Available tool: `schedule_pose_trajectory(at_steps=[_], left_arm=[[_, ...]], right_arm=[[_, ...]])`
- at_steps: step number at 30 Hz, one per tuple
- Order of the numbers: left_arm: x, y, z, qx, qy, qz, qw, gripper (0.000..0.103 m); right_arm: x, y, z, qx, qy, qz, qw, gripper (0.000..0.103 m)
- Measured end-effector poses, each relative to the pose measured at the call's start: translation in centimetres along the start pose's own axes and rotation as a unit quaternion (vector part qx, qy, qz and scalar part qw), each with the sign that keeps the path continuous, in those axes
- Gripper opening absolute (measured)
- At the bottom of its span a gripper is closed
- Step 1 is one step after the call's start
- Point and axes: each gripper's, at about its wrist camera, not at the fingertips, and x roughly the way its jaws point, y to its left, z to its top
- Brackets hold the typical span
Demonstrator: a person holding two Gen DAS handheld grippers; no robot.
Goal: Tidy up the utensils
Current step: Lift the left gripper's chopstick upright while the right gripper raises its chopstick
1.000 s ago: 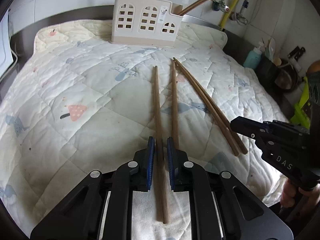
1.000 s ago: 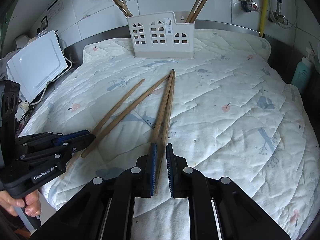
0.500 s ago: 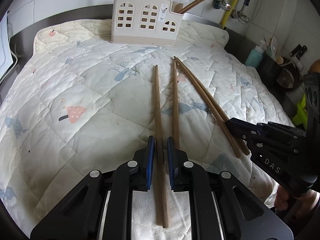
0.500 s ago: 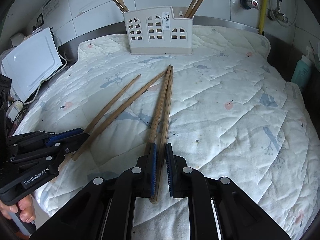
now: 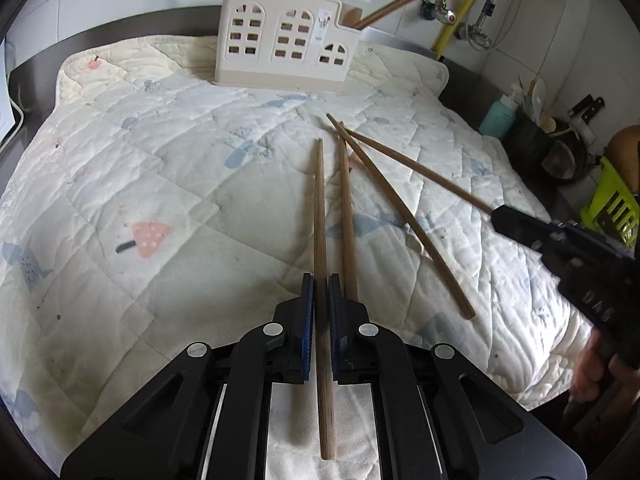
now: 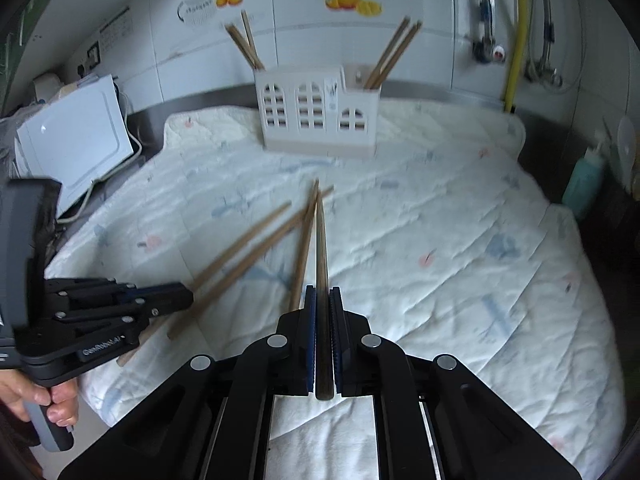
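Each hand-held gripper is pinching a wooden chopstick near its thick end. The left hand-held gripper (image 5: 318,294) has its blue-padded jaws pressed against a chopstick (image 5: 319,208) that runs straight ahead between them, its butt sticking out behind the pads; it looks to be lying low along the quilted mat (image 5: 160,168) that covers the tabletop, though whether it touches the cloth cannot be told. The right hand-held gripper (image 6: 321,304) clamps another chopstick (image 6: 320,248), which seems raised off the mat, its tip pointing toward the white utensil holder (image 6: 320,114) at the back edge — the blur in that view suggests motion. Gripping close to the butt leaves most of the length free ahead of the jaws, which should make it easier to steer the narrow tip into a compartment. Two loose chopsticks remain on the mat: one (image 5: 346,216) lies just beside the left gripper's stick and the other (image 5: 400,216) slants away to the right, their far tips converging. The holder, with arched window cut-outs, already carries chopsticks leaning out of its left end (image 6: 244,46) and of its lower right compartment (image 6: 394,52), so the sorting looks partly done.
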Motion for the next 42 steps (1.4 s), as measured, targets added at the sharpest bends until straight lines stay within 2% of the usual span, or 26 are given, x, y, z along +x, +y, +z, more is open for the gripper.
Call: schedule_pose_trajectory(at_steps=[8, 11, 19, 25, 28, 30, 42], left_arm=[[-2.0, 0.3, 1.4, 0.005, -0.043, -0.002, 0.9991, 0.005], [-1.8, 0.6, 1.4, 0.001, -0.027, -0.017, 0.9995, 0.005], [-0.2, 0.6, -0.7, 0.000, 0.011, -0.008, 0.9999, 0.009], [0.0, 0.4, -1.2, -0.007, 0.008, 0.003, 0.9999, 0.009], [0.0, 0.0, -1.0, -0.001, 0.010, 0.011, 0.9999, 0.005], [-0.2, 0.0, -0.5, 0.001, 0.010, 0.003, 0.9999, 0.005], [-3.6, 0.3, 3.9, 0.016, -0.049, -0.020, 0.9985, 0.005]], right_arm=[[-2.8, -0.5, 2.6, 0.000, -0.043, 0.016, 0.999, 0.006], [-3.2, -0.5, 3.1, -0.001, -0.050, 0.016, 0.999, 0.006], [-2.9, -0.3, 2.7, -0.001, -0.043, 0.016, 0.999, 0.006], [-3.1, -0.4, 2.9, -0.002, -0.048, 0.016, 0.999, 0.006], [-3.1, -0.2, 2.8, -0.003, -0.049, 0.016, 0.999, 0.006], [-3.3, -0.2, 2.9, -0.002, -0.051, 0.018, 0.999, 0.006], [-4.8, -0.2, 5.9, -0.010, -0.083, 0.030, 0.996, 0.006]])
